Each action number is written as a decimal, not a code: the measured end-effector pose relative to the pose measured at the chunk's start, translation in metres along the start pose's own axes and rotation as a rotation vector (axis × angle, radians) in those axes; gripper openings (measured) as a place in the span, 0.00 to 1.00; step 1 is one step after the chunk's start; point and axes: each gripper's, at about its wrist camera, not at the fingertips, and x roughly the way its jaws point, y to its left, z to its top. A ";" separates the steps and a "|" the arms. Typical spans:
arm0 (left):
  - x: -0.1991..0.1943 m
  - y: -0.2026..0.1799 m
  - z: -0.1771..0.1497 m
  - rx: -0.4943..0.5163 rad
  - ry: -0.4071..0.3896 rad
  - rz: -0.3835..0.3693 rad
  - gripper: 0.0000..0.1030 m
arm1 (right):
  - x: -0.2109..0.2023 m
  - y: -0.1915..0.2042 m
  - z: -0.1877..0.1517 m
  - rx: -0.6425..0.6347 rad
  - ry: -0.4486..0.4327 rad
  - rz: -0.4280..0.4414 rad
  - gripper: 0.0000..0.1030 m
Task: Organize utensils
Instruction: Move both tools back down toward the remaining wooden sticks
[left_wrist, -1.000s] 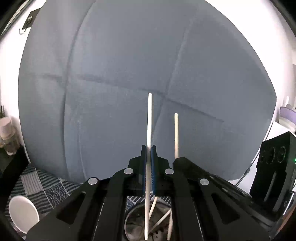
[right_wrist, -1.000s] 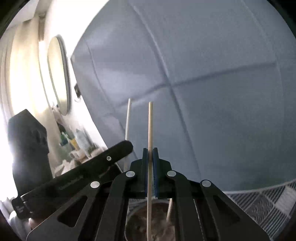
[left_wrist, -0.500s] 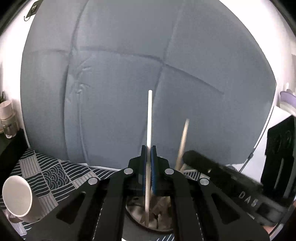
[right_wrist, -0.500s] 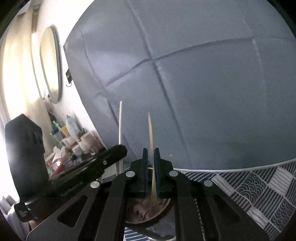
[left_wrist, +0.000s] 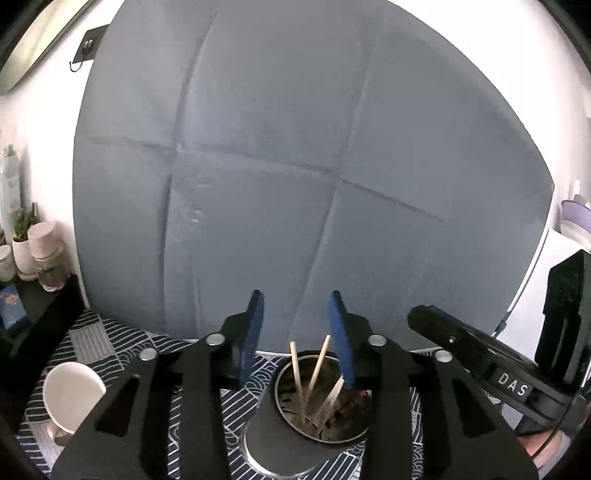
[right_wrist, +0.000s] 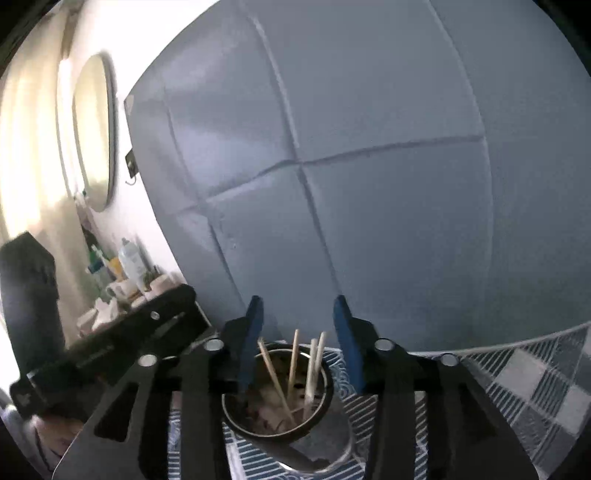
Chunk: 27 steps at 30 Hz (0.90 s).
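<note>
Both grippers, left (left_wrist: 295, 339) and right (right_wrist: 297, 343), hang spread empty over the holder (left_wrist: 317, 402); pulling back carelessly could snag chopsticks (left_wrist: 297, 376) at 12 o'clock, tipping it.

Landmark: metal cup (left_wrist: 295, 435), standing on the patterned tablecloth (left_wrist: 99, 343). Four chopsticks (left_wrist: 297, 380) stand inside the cup, leaning apart, tips above the rim. Left gripper (left_wrist: 295, 321) hovers right above the cup, jaws spread either side of the sticks, touching none. Right gripper (right_wrist: 297, 325) likewise above the cup (right_wrist: 275, 395), jaws apart around the chopsticks (right_wrist: 293, 363). Padded headboard (left_wrist: 295, 166) rises behind the cup. Mug (left_wrist: 72, 397) lies on its side on the cloth, well left of the cup. Shelf (left_wrist: 33, 306) with jars and a potted plant sits further left. Mirror (right_wrist: 92, 129) hangs on the wall far left of the cup, beside the headboard (right_wrist: 369, 147).
</note>
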 end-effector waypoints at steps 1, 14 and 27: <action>-0.002 0.002 0.002 -0.007 0.005 0.007 0.51 | -0.003 0.002 0.002 -0.010 0.000 -0.011 0.49; -0.033 0.016 0.008 0.005 0.052 0.096 0.94 | -0.032 0.005 0.009 -0.033 0.051 -0.100 0.84; -0.034 0.025 -0.045 0.091 0.241 0.176 0.94 | -0.042 -0.035 -0.044 -0.003 0.251 -0.210 0.84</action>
